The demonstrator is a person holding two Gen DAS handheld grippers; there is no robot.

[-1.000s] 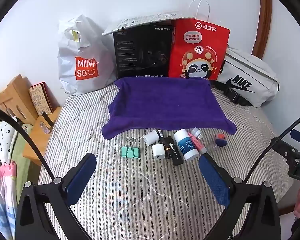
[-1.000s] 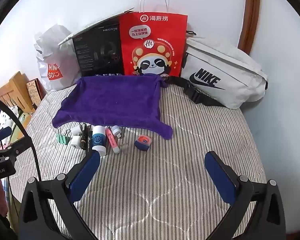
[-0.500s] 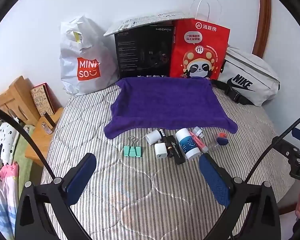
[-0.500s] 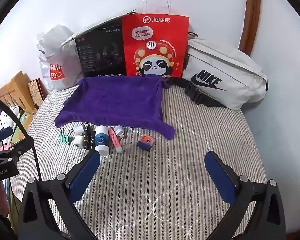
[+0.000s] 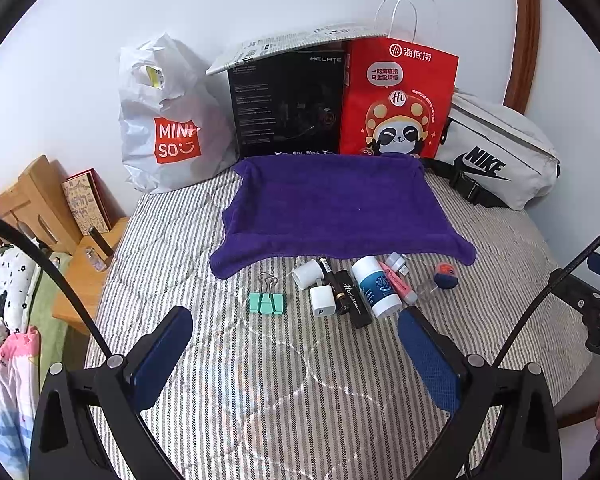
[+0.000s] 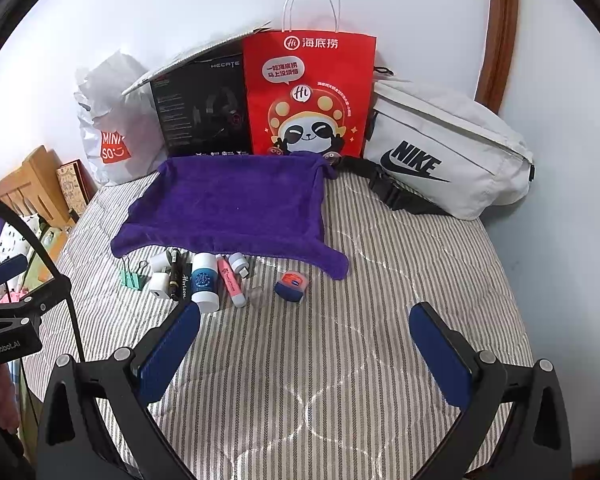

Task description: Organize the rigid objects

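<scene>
A purple towel [image 5: 332, 204] [image 6: 232, 204] lies spread on a striped bed. Along its near edge sit several small items: a green binder clip [image 5: 266, 302] [image 6: 132, 278], a white charger [image 5: 323, 300] [image 6: 159, 284], a black Horizon box [image 5: 350, 298], a white-and-blue tube [image 5: 376, 286] [image 6: 204, 282], a pink highlighter [image 5: 398, 284] [image 6: 231, 280] and a small blue-and-orange tin [image 5: 445, 274] [image 6: 291, 284]. My left gripper [image 5: 296, 350] hovers open just before the row. My right gripper [image 6: 304, 348] is open too, near the tin. Neither holds anything.
Against the wall stand a white Miniso bag [image 5: 168, 120], a black Hecate box [image 5: 288, 108], a red panda paper bag [image 5: 396, 104] and a white Nike waist bag [image 6: 440, 152]. A wooden bedside stand [image 5: 40, 208] is at the left.
Both grippers have drifted slightly, so the scene sits a little higher and closer in each view. No item moved and both grippers stayed open.
</scene>
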